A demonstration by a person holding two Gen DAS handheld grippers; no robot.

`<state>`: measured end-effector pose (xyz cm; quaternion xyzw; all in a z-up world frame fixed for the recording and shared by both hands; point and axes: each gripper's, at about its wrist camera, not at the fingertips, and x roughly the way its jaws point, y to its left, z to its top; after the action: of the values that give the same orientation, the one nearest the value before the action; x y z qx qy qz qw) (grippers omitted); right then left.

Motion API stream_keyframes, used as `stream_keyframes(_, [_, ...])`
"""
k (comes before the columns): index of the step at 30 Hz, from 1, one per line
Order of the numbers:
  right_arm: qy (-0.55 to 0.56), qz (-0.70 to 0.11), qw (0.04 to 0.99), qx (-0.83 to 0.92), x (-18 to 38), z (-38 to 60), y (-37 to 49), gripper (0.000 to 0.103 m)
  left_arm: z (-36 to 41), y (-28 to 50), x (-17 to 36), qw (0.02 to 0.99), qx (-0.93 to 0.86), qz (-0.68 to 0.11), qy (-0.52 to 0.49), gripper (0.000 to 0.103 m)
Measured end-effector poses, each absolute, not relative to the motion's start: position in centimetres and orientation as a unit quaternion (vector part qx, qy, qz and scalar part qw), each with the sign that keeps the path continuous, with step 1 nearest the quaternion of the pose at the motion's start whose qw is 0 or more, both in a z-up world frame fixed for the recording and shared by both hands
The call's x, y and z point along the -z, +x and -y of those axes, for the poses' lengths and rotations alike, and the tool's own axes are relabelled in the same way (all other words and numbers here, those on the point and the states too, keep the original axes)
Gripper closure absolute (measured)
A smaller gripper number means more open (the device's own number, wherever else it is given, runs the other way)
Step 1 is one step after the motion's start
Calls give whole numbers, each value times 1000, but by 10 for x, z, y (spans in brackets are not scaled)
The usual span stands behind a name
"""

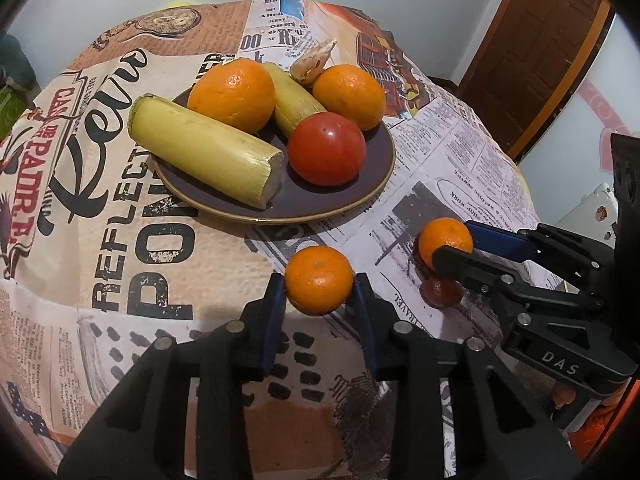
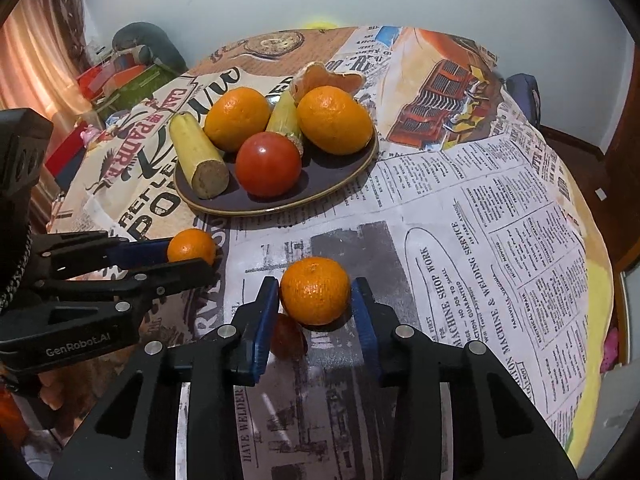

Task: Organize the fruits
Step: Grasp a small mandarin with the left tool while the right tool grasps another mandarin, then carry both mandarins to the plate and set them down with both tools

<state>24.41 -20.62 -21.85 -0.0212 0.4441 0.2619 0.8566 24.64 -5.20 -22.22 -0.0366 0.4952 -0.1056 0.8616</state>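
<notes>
My left gripper (image 1: 319, 292) is shut on a small mandarin (image 1: 319, 280) that rests on the printed tablecloth, one blue pad on each side of it. To its right, my right gripper (image 2: 314, 296) is shut on a second mandarin (image 2: 315, 290) in the same way. A small dark red fruit (image 2: 286, 336) lies against that mandarin, partly hidden by the left finger. Behind both stands a dark brown plate (image 1: 320, 208) holding two oranges, a red tomato (image 1: 326, 148) and two yellow-green stalk pieces. Each gripper shows side-on in the other's view.
A piece of orange peel (image 2: 320, 78) lies at the plate's far rim. The round table's edge (image 2: 592, 280) drops off at the right. Cluttered boxes (image 2: 120, 76) and a curtain stand beyond the table at the left, a wooden door (image 1: 540, 48) at the right.
</notes>
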Motion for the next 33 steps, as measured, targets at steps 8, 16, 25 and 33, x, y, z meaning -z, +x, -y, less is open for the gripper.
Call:
stream_keyframes(8, [-20, -428, 864, -263, 204, 208, 244, 69, 50, 242, 203, 875, 104, -472, -31, 69])
stream_keyframes(16, [-11, -408, 875, -261, 185, 211, 252, 69, 37, 246, 179, 890, 94, -443, -43, 69])
stream_keyframes(25, [-3, -380, 888, -258, 166, 211, 267, 69, 25, 260, 158, 904, 89, -416, -50, 69])
stream_keyframes(33, [-11, -413, 876, -250, 191, 217, 268, 64, 19, 261, 162, 903, 92, -415, -57, 69])
